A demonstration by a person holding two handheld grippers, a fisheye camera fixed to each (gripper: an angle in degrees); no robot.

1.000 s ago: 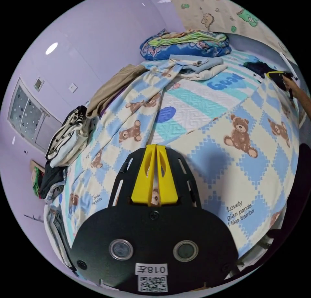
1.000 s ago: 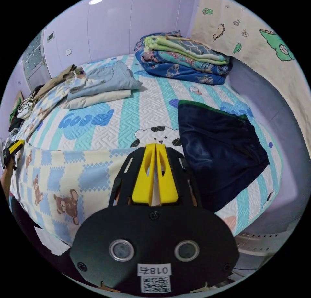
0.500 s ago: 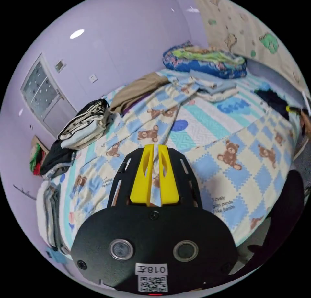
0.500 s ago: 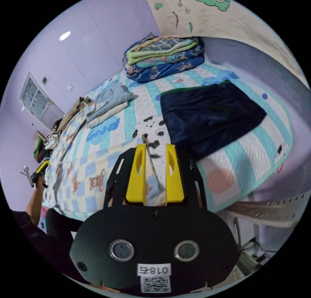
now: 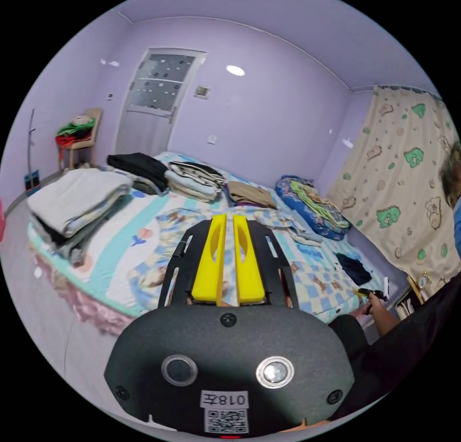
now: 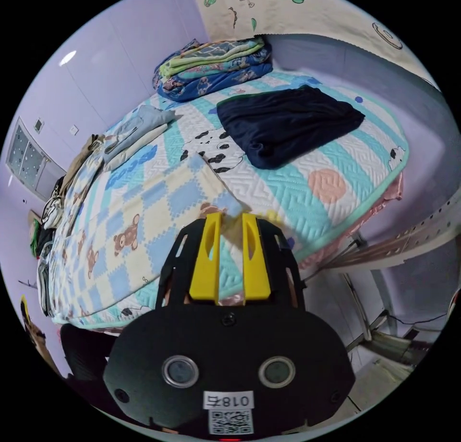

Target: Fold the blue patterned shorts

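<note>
While both tools' jaws stand apart, lilac-walled room (image 5: 269,120), quilted bed (image 6: 307,192), bear-print blanket (image 6: 144,221), dark shorts (image 6: 288,120)

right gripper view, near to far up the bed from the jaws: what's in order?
right gripper → bear-print cloth → panda print on the mattress cover → dark shorts → folded quilts → curtain

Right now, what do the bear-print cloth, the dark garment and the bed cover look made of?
Bear-print cloth: thin, matte woven fabric, probably cotton; it lies flat with a soft edge. Dark garment: navy, slightly shiny, likely a smooth synthetic; faint sheen on its folds. Bed cover: quilted textile; stitched zigzag ridges show.
</note>
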